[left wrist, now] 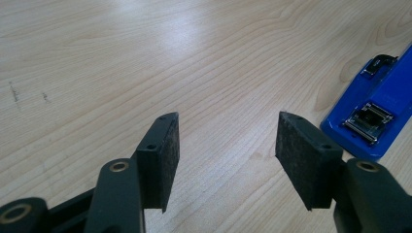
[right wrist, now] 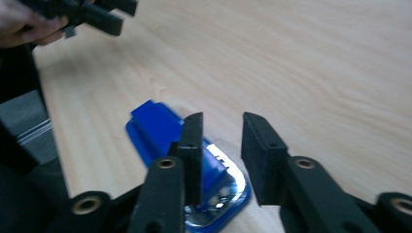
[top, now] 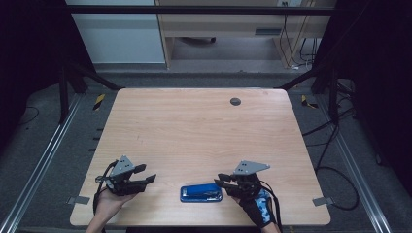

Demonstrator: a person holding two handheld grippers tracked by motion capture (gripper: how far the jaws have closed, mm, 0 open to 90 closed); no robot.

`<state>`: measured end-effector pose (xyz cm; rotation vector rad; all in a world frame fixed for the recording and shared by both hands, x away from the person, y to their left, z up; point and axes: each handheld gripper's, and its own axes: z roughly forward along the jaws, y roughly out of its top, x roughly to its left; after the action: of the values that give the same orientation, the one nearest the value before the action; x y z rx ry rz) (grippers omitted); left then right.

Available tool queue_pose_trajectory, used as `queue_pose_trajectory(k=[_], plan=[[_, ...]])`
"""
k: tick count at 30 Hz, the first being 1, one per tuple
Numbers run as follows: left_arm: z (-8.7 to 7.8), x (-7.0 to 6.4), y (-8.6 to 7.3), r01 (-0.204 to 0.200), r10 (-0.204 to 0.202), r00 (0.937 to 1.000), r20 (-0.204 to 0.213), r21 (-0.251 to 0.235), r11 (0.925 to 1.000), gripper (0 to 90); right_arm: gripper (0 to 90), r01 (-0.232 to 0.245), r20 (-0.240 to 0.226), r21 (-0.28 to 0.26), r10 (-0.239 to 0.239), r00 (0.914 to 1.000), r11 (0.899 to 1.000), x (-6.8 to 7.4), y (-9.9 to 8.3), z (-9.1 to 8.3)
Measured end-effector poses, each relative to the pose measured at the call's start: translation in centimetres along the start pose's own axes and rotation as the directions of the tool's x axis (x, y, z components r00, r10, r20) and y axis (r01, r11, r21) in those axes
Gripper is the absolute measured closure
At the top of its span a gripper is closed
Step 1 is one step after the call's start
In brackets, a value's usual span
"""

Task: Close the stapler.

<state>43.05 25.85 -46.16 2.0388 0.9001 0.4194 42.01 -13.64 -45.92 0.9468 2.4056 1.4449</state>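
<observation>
A blue stapler (top: 201, 192) lies flat near the front edge of the wooden table (top: 194, 131). My left gripper (top: 147, 173) hovers to its left, open with nothing between the jaws. In the left gripper view its jaws (left wrist: 227, 131) stand wide apart over bare wood, and the stapler (left wrist: 374, 111) lies off to the right. My right gripper (top: 218, 180) sits at the stapler's right end, open. In the right gripper view its jaws (right wrist: 222, 126) are a little apart, with the stapler (right wrist: 155, 126) lying below and behind the left jaw. The other gripper (right wrist: 97, 14) appears at the top left.
A round grey grommet (top: 235, 101) is set in the table's far side. Metal frame rails (top: 43, 155) run along both sides of the table. Cables (top: 335, 170) lie on the floor at the right. A desk (top: 233, 29) stands beyond the far edge.
</observation>
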Motion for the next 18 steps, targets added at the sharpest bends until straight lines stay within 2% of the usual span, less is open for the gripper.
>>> queue_pose_trajectory(k=[4,8,11,15,18], plan=[[0.1,0.0,0.0,0.0,0.0,1.0,-0.003,0.001,1.0,40.9,51.7,-0.016,0.077,-0.038,0.019,0.9969,0.999,-1.2,-0.1,-0.9],[0.2,0.1,-0.2,-0.003,0.003,0.9999,-0.01,0.007,1.0,38.9,38.9,-0.026,0.178,-0.018,0.029,0.9837,0.999,-2.9,-0.7,-1.2],[0.3,0.2,-0.2,-0.004,0.004,0.9999,-0.015,0.011,0.9999,38.0,36.8,-0.059,0.222,-0.014,0.061,0.9732,0.998,-4.0,-1.2,-1.5],[0.3,0.2,-0.3,-0.004,0.004,0.9997,-0.023,0.014,0.9999,36.7,32.8,-0.068,0.256,-0.004,0.067,0.9644,0.998,-5.1,-1.6,-1.9],[0.4,0.3,-0.4,-0.007,0.007,0.9994,-0.034,0.02,0.9998,35.1,31.7,-0.085,0.29,0.008,0.079,0.9538,0.996,-6.1,-1.9,-2.2]])
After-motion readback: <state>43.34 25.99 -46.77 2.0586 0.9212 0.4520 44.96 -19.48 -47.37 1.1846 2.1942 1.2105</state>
